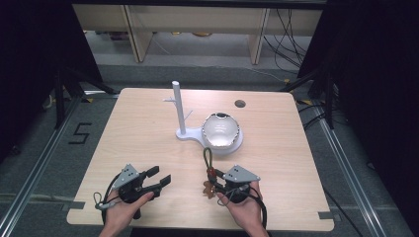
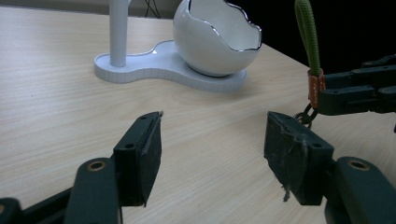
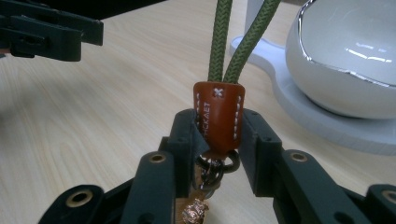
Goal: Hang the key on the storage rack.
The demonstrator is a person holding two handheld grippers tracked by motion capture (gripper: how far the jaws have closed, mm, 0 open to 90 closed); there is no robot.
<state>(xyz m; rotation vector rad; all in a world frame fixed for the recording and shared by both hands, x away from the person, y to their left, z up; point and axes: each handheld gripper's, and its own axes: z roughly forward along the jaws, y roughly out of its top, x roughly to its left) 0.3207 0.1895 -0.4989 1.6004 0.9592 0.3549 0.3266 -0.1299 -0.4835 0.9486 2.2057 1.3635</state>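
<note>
Holding the keychain (image 1: 209, 173) by its brown leather tab (image 3: 219, 113), I am keeping the right gripper (image 1: 221, 183) clamped on it; the pads are pressing the tab from both sides, with the metal rings and a small charm hanging below the jaws. The green cord loop (image 1: 208, 157) is standing out from the tab toward twelve o'clock in the high view, its long axis pointing almost straight at the white stand (image 1: 210, 138). That line is what I am judging the coming move by: the loop's open end is leading, and the post (image 1: 178, 106) with its short pegs is sitting at about eleven o'clock from it, well apart. The eggshell-shaped bowl (image 1: 221, 129) is resting on the stand's base at twelve to one o'clock, nearer than the post, so I am expecting to pass the loop to the left of the bowl to reach a peg.

My left gripper (image 1: 157, 178) is hovering at nine o'clock from the keychain, jaws spread and gripping nothing, just above the table (image 1: 148, 133). The right hand (image 1: 242, 207) is the one nearer the stand.
</note>
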